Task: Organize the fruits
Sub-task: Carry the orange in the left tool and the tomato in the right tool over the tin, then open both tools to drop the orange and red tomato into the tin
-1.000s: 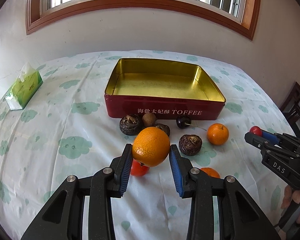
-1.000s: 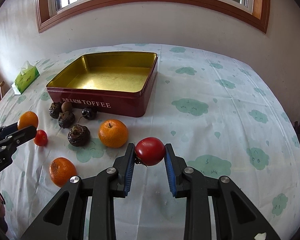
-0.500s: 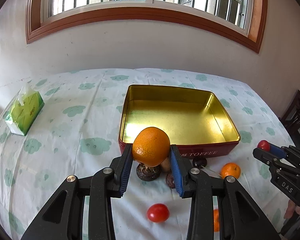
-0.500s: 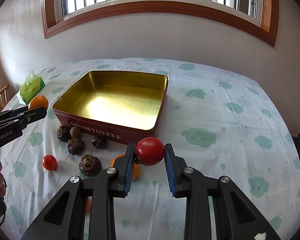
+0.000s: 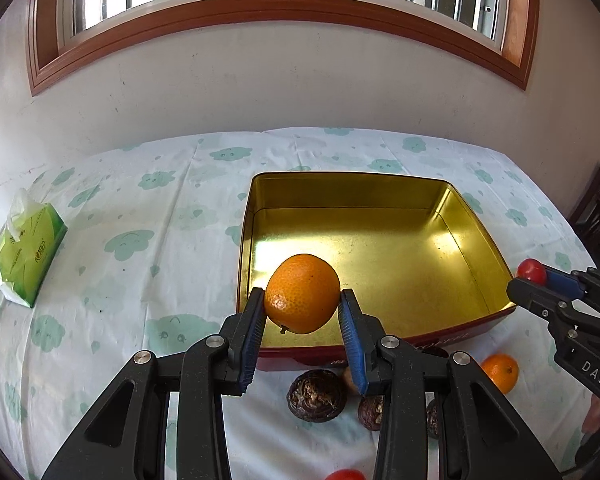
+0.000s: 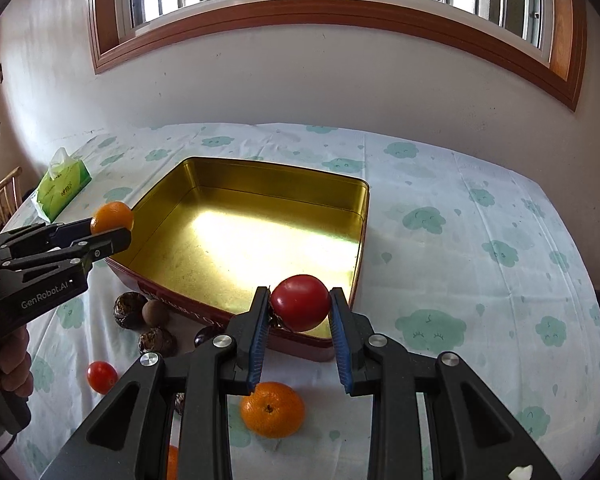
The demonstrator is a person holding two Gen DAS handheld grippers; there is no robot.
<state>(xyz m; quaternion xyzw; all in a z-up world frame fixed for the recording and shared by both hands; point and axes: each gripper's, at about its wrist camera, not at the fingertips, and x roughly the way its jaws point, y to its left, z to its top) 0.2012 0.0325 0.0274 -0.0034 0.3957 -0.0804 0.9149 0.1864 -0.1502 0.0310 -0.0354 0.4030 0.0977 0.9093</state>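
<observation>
My left gripper (image 5: pixel 302 306) is shut on an orange (image 5: pixel 302 293) and holds it above the near left corner of the red toffee tin (image 5: pixel 380 248), whose gold inside holds nothing. My right gripper (image 6: pixel 300 307) is shut on a red tomato (image 6: pixel 300 302), raised over the tin's near right rim (image 6: pixel 320 346). Each gripper shows in the other view: the left gripper (image 6: pixel 112 224) with its orange (image 6: pixel 113 216), the right gripper (image 5: pixel 534 276) with its tomato (image 5: pixel 531 271). Loose fruit lies on the cloth in front of the tin.
In front of the tin lie another orange (image 6: pixel 272 409), a small tomato (image 6: pixel 101 376), a dark cherry (image 6: pixel 204 336) and several brown wrinkled fruits (image 5: pixel 317 396). A green tissue pack (image 5: pixel 26 258) sits at the left. A person's hand (image 6: pixel 8 364) grips the left tool.
Both grippers have moved forward from over the loose fruit to the tin's near edge, each still carrying its fruit. The loose fruit now lies below and behind the fingers.
</observation>
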